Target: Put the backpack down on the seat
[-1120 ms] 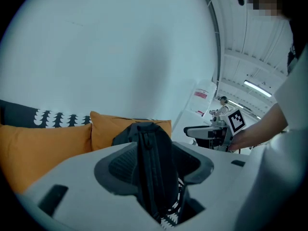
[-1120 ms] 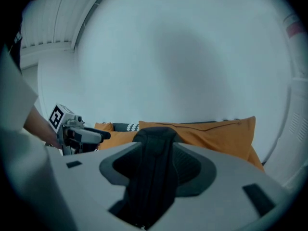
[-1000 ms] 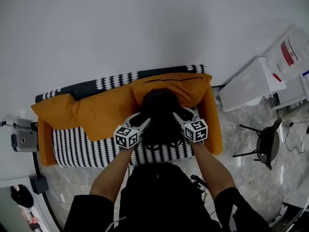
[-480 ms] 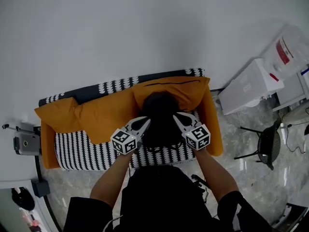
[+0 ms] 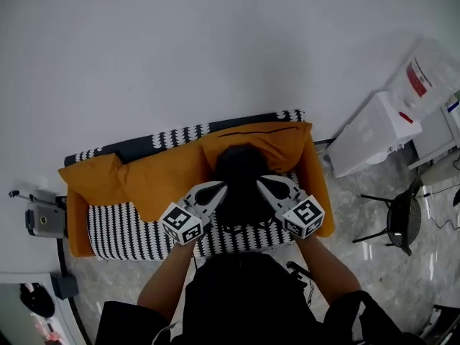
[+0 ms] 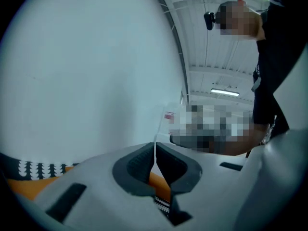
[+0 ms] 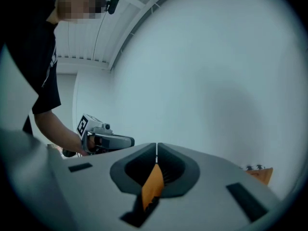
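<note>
Backpack (image 5: pixel 241 185) on seat (image 5: pixel 115 225): looks soft, floppy, light. Likely best hold: top, 12 o'clock. Left gripper (image 5: pixel 220 187) and right gripper (image 5: pixel 261 181) both closed, empty.

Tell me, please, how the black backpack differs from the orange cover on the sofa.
The backpack is black, while the orange cover is bright orange. The backpack is a compact lump on the right part of the patterned seat; the orange cover spreads across nearly the whole width. The backpack sits on the seat, whereas the cover drapes the backrest and both ends. Both lie on the same sofa.
</note>
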The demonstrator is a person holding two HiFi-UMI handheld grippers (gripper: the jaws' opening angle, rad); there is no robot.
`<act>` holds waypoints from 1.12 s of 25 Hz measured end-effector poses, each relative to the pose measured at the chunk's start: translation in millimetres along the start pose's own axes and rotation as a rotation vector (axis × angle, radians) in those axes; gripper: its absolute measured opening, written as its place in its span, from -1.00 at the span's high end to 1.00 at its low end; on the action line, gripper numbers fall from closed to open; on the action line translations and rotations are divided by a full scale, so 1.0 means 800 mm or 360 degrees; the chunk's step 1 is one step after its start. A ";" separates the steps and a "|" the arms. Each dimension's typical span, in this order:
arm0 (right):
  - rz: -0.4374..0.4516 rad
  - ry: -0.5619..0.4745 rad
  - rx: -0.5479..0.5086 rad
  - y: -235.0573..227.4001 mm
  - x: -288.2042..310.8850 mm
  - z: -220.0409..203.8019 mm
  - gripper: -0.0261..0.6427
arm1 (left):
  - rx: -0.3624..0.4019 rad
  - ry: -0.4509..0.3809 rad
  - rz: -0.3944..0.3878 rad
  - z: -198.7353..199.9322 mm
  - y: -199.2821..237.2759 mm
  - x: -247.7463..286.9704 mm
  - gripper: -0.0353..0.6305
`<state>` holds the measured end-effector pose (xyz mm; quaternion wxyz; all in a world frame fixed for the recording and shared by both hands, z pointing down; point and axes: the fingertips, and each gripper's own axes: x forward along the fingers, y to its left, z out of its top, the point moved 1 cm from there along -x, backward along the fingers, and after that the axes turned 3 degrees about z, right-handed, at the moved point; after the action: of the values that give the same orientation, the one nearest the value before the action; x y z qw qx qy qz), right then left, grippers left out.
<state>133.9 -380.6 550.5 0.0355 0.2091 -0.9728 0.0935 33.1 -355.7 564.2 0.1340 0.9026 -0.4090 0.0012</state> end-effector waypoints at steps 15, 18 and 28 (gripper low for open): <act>0.0141 -0.0235 -0.0097 0.086 -0.065 0.114 0.83 | 0.0213 -0.0061 -0.0033 0.100 -0.092 -0.048 0.81; 0.0194 -0.0205 -0.0063 0.105 -0.072 0.113 0.83 | 0.0257 -0.0037 -0.0074 0.107 -0.115 -0.051 0.81; 0.0246 -0.0226 -0.0024 0.161 -0.065 0.114 0.84 | 0.0270 -0.0028 -0.0235 0.111 -0.158 -0.077 0.81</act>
<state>125.2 -262.6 434.4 -0.0392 0.1393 -0.9867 0.0736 75.7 -252.0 441.4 0.0532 0.9384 -0.3410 0.0180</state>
